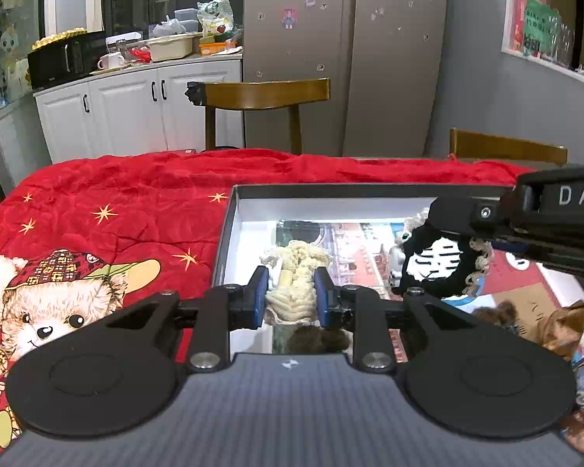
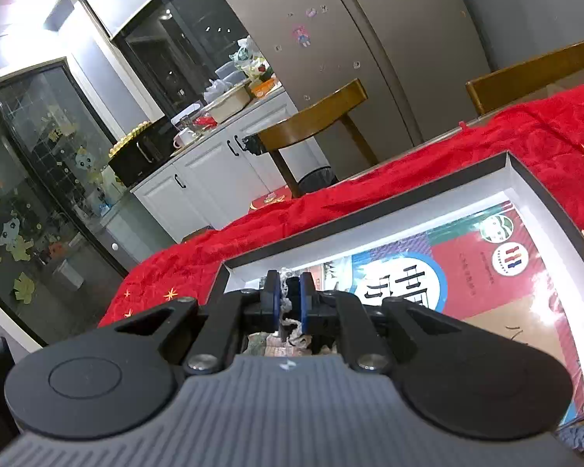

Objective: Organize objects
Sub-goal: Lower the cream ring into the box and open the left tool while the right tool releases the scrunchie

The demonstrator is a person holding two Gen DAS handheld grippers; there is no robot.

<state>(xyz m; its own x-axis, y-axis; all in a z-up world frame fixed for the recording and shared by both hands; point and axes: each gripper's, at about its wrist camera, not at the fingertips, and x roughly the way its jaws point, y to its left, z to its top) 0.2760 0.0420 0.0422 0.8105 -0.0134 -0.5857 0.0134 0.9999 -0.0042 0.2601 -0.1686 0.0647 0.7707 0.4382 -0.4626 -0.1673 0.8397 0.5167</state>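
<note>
Left wrist view: the left gripper (image 1: 292,286) pinches a cream knitted item (image 1: 298,272), its long axis running from 6 to 12 o'clock, over the open box (image 1: 229,225) on the red blanket (image 1: 136,194). At 2 o'clock the right gripper (image 1: 447,218) carries a black knitted piece (image 1: 432,268).

Right wrist view: the right gripper's blue pads (image 2: 305,299) are pressed together on that black knitted piece (image 2: 292,286), above the box's near-left corner; its long axis cannot be told.

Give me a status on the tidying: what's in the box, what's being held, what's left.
Done: a colourful printed sheet already lines the box.
In hand: the left gripper is shut on a cream crocheted piece over the box; the right gripper pinches a black-and-white crocheted piece there too.
Left: releasing both inside. Other yarn items show at the right edge, outside the box.
</note>
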